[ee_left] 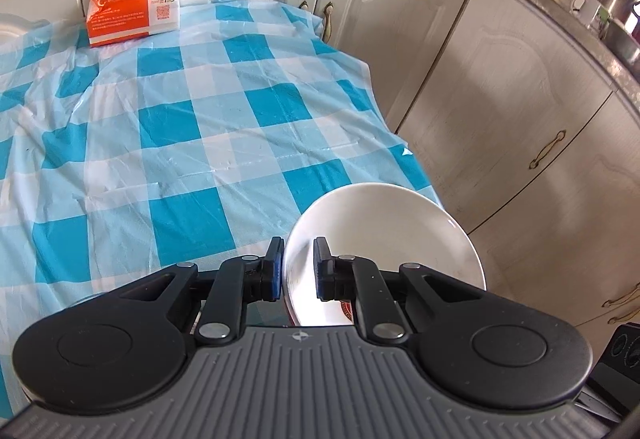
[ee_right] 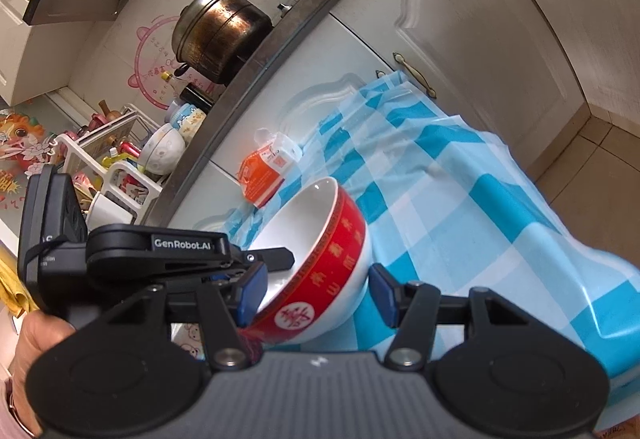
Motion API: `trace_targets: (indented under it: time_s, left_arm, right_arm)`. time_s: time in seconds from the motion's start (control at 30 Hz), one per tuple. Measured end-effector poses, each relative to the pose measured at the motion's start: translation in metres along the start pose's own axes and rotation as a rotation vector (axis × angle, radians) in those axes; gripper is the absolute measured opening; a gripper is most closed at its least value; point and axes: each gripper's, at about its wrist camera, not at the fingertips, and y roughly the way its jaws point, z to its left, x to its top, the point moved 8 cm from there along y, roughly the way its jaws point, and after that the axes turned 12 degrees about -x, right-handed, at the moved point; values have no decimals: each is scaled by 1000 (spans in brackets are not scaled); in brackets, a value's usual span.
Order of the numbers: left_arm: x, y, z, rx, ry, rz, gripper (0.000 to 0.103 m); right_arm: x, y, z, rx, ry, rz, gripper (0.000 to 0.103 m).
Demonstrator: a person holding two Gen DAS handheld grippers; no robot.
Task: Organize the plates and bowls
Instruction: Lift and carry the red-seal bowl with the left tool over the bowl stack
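Bowl (ee_left: 384,239) base hidden behind left gripper (ee_left: 298,267) clamping its rim

The bowl's (ee_left: 384,235) lower part is hidden behind the left gripper's (ee_left: 298,267) housing, so whether it rests on the bench (ee_left: 160,127) cannot be told. Beyond the bowl, print on the orange packet (ee_left: 128,13) is too small to read. In the right wrist view, the right gripper (ee_right: 316,293) covers the bowl's base.
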Motion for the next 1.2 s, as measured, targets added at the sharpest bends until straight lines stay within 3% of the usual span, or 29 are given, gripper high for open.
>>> trace_targets:
  time_s: [0.6, 0.87, 1.2]
  left_arm:
    - [3, -106, 10, -60, -34, -200, 11]
    - [-21, -148, 40, -48, -85, -268, 11]
    - [-59, -155, 75, -42, -180, -276, 11]
  right_arm:
    - [12, -25, 68, 101, -98, -48, 56]
    - [-3, -21, 105, 144, -175, 1, 56]
    - [-36, -8, 120, 110, -267, 74, 56]
